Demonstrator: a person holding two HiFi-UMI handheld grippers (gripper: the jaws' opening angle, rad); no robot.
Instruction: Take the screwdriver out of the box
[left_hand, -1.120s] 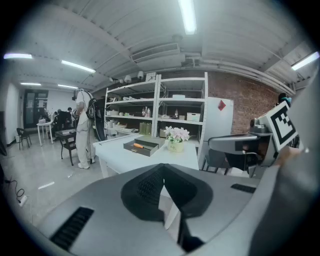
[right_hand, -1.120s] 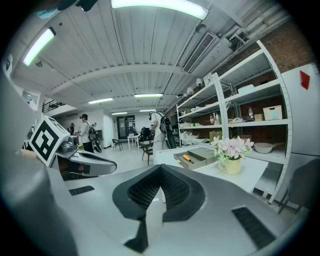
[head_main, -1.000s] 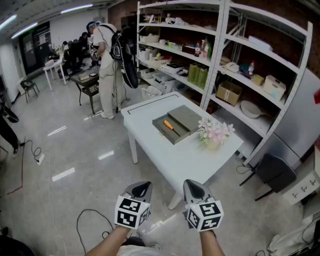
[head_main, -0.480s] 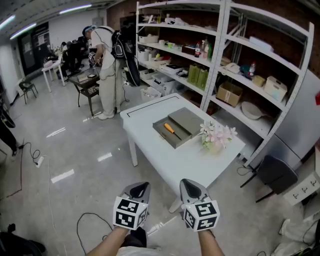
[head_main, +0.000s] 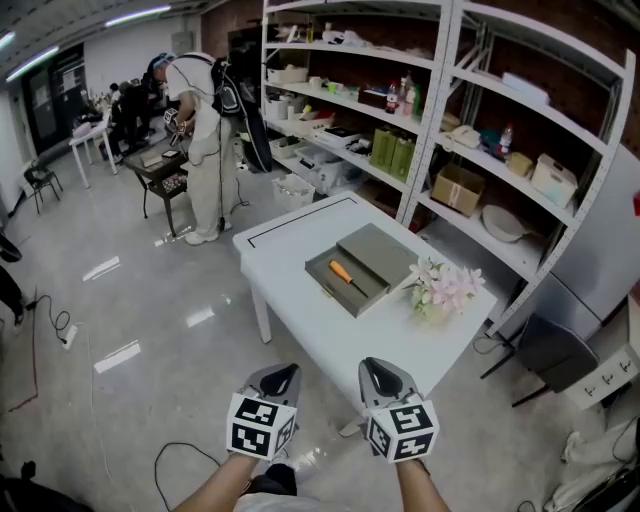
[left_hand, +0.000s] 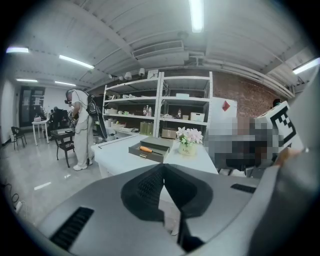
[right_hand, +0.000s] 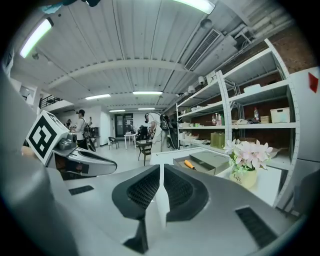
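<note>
An orange-handled screwdriver (head_main: 345, 272) lies in the open tray of a grey box (head_main: 377, 250) on the white table (head_main: 300, 320). The same screwdriver (left_hand: 146, 149) shows small and far off in the left gripper view, and the screwdriver (right_hand: 189, 164) does too in the right gripper view. Both grippers hang side by side in the air short of the table's near edge. My left gripper (head_main: 282, 373) is shut and empty. My right gripper (head_main: 379, 369) is likewise shut with nothing between its pads. Each points toward the table and box.
A pot of pink flowers (head_main: 443, 290) stands on the table right of the box. Metal shelving (head_main: 440, 110) full of goods runs behind the table. A person (head_main: 200, 140) stands at the back left by a dark desk. A cable (head_main: 175, 450) lies on the floor.
Both grippers and the head view have advanced toward the table, which now sits closer and lower in the picture. Neither gripper's jaws have visibly changed.
</note>
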